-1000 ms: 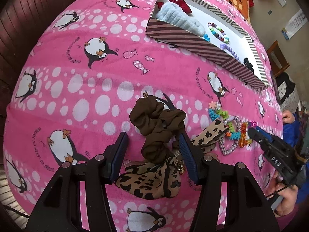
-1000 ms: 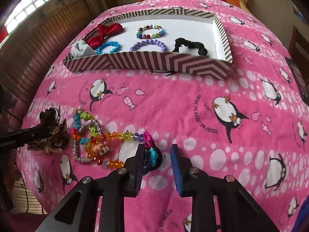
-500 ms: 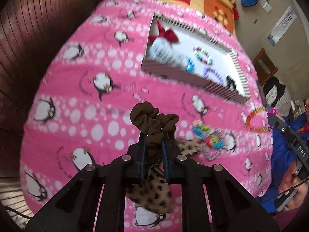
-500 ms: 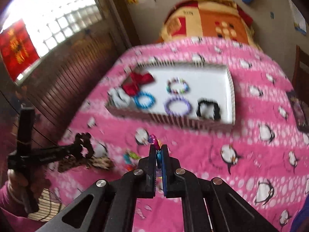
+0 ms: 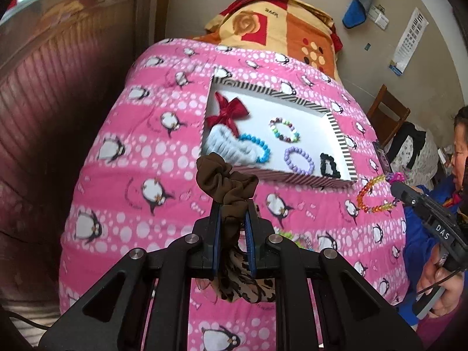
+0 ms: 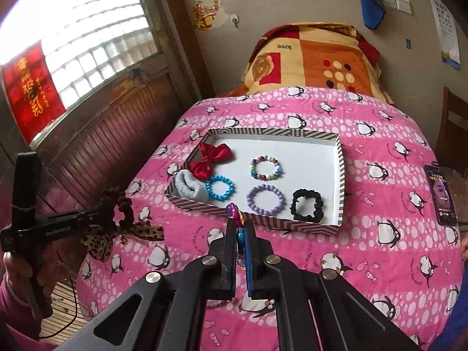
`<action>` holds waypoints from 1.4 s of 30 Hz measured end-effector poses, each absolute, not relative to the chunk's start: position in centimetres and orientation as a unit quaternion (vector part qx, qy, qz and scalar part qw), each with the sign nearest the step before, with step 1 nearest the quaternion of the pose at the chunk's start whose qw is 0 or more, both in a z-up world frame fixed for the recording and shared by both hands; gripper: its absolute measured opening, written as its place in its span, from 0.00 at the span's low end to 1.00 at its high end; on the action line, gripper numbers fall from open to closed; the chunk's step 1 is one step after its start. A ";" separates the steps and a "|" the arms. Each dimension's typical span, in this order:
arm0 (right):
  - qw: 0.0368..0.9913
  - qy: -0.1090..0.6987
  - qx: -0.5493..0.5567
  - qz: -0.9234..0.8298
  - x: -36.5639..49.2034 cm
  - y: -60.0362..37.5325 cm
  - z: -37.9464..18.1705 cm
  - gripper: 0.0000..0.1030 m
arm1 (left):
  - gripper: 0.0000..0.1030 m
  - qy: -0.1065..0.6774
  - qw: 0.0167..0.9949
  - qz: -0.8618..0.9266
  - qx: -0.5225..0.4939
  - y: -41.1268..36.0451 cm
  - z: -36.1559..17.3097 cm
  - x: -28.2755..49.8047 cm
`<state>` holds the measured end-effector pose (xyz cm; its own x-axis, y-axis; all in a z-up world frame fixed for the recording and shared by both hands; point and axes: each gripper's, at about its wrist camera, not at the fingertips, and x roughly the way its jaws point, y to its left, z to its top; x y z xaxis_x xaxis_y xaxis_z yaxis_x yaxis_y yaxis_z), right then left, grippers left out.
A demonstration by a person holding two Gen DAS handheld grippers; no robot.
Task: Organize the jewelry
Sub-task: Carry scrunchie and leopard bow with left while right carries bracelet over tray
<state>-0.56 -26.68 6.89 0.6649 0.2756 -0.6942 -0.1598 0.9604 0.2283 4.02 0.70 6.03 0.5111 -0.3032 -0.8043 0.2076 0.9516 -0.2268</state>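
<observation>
My left gripper (image 5: 232, 204) is shut on a brown scrunchie (image 5: 225, 181) with a leopard-print bow (image 5: 248, 288) hanging under it, lifted above the pink blanket; the scrunchie also shows in the right wrist view (image 6: 117, 204). My right gripper (image 6: 241, 223) is shut on a rainbow bead bracelet (image 5: 376, 194), of which only a purple tip (image 6: 232, 210) shows in its own view. The striped box (image 6: 339, 175) lies ahead. It holds a red bow (image 6: 212, 158), a grey scrunchie (image 6: 188, 187), a blue bracelet (image 6: 219, 187), a multicolour bracelet (image 6: 266, 168), a purple bracelet (image 6: 265, 199) and a black scrunchie (image 6: 307, 204).
The box sits on a pink penguin blanket (image 6: 380, 234) on a bed. A folded orange quilt (image 6: 316, 61) lies at the head. A phone (image 6: 440, 194) lies at the right edge. More jewelry (image 5: 292, 237) stays on the blanket. A wooden wall panel (image 6: 111, 134) is left.
Both grippers closed on their items and lifted them off the blanket. Both have risen and pulled back, so the whole box now shows from above.
</observation>
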 end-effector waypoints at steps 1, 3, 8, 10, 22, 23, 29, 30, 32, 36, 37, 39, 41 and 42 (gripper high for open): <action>0.910 0.392 0.073 0.116 -0.2 -26.9 6.9 0.04 | 0.13 0.469 0.870 -0.147 -0.045 0.2 6.2 4.3; 0.910 0.394 0.072 0.110 0.3 -27.3 6.7 0.04 | 0.13 0.464 0.873 -0.148 -0.033 -0.6 6.5 4.9; 0.907 0.403 0.072 0.102 2.1 -28.2 6.5 0.04 | 0.13 0.457 0.877 -0.148 -0.009 -2.8 7.0 7.1; 0.908 0.402 0.064 0.099 2.6 -28.4 6.6 0.04 | 0.13 0.454 0.879 -0.146 0.000 -3.7 7.1 8.1; 0.904 0.411 0.063 0.096 8.2 -30.2 5.7 0.04 | 0.13 0.457 0.878 -0.139 0.027 -7.8 6.4 13.4; 0.904 0.413 0.061 0.096 8.6 -30.2 5.6 0.04 | 0.13 0.459 0.877 -0.138 0.026 -8.1 6.2 14.0; 0.896 0.426 0.066 0.102 12.1 -30.8 4.3 0.04 | 0.13 0.478 0.867 -0.139 0.014 -10.0 5.2 17.4; 0.894 0.429 0.068 0.104 12.7 -30.9 4.0 0.04 | 0.13 0.480 0.866 -0.139 0.015 -10.4 4.9 17.9; 0.891 0.435 0.070 0.108 13.6 -30.8 3.5 0.04 | 0.13 0.486 0.863 -0.136 0.018 -11.3 4.3 19.0; 0.886 0.444 0.072 0.114 15.2 -30.7 2.5 0.04 | 0.13 0.495 0.858 -0.132 0.018 -12.5 3.3 20.9; 0.885 0.445 0.074 0.115 15.5 -30.8 2.3 0.04 | 0.13 0.496 0.858 -0.133 0.018 -12.6 3.1 21.2; 0.882 0.450 0.079 0.118 16.1 -30.9 1.8 0.04 | 0.13 0.500 0.855 -0.136 0.018 -13.1 2.7 22.0; 0.876 0.458 0.084 0.124 16.8 -31.0 1.2 0.04 | 0.13 0.504 0.853 -0.137 0.023 -13.7 2.2 22.8; 0.875 0.460 0.084 0.125 17.1 -31.1 0.9 0.04 | 0.13 0.504 0.853 -0.137 0.027 -13.9 2.0 23.1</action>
